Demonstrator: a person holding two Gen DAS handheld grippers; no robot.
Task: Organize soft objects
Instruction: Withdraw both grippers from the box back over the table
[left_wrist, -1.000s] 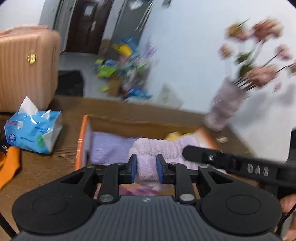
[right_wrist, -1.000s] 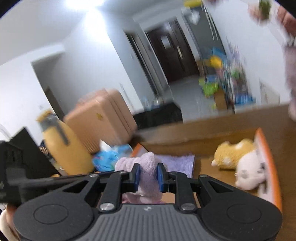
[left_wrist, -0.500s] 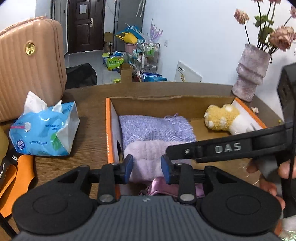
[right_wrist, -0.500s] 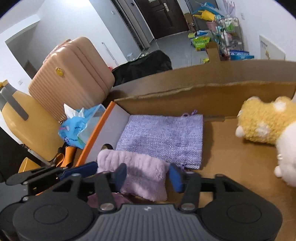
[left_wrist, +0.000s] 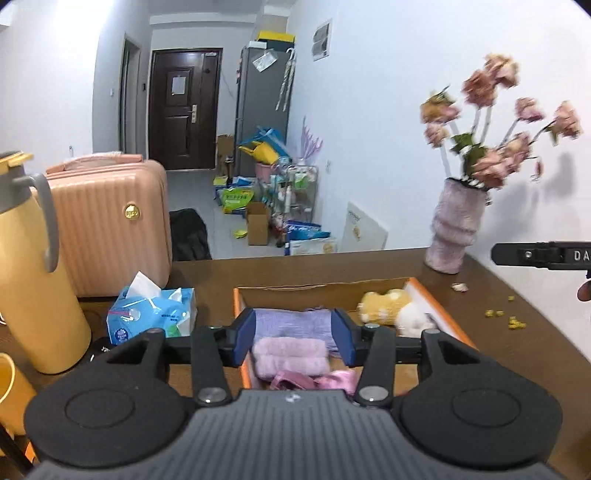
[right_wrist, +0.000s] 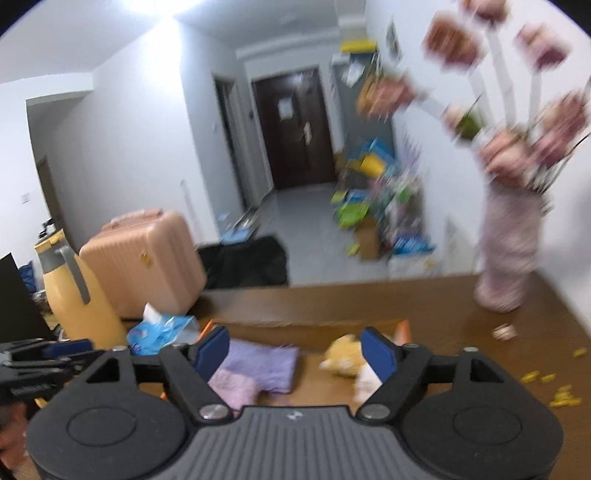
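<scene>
- Left wrist view, L to R: yellow thermos, pink suitcase, blue tissue pack, then the orange-edged cardboard box on the brown table, w/ a vase of flowers at far R.
- Left gripper: jaws spread wide, nothing held; it hangs above the box's near-left part.
- Box contents, sharp here: folded pink fluffy towel at near-left, lilac woven pouch just behind it, touching; pink satin item in front, partly hidden by gripper body; yellow-white plush toy at far-right corner.
- Only this view shows the satin item and the right tool's tip at the R edge.
- Right wrist view (blurred): right gripper released, jaws wide apart, empty, above the box.
- Only this view shows the left tool at the L edge.
</scene>
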